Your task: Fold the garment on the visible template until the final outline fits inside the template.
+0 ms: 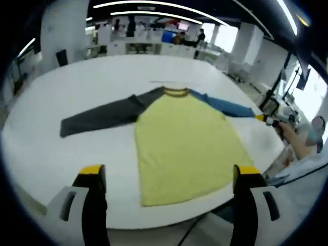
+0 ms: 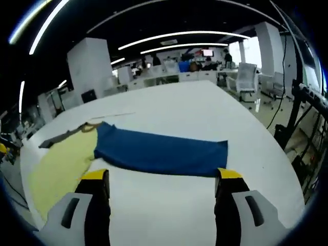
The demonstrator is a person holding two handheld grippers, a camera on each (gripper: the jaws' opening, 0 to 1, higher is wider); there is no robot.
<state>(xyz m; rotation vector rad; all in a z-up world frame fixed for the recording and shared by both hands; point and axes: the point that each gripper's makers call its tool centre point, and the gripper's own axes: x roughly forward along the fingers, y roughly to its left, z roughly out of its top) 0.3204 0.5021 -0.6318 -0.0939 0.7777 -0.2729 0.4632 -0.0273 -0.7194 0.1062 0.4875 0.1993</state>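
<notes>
Blue sleeve [image 2: 161, 150] lies crosswise at frame centre, just beyond the right gripper's [image 2: 160, 179] open fingers; left gripper [image 1: 170, 174] also open.

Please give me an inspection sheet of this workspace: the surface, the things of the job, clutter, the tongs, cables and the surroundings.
Surface: white table, large and rounded.
Job's things: shirt lies flat and unfolded, yellow body, grey sleeve and blue sleeve both spread out. A thin line on the table past the collar; a template outline cannot be made out.
Clutter: nothing seen on the table.
Tongs: left tongs open, at the shirt's hem side; right tongs open, near the blue sleeve's cuff. Neither touches the cloth.
Cables: dark cables hang beside the table.
Surroundings: office with desks, chairs, ceiling light strips.
</notes>
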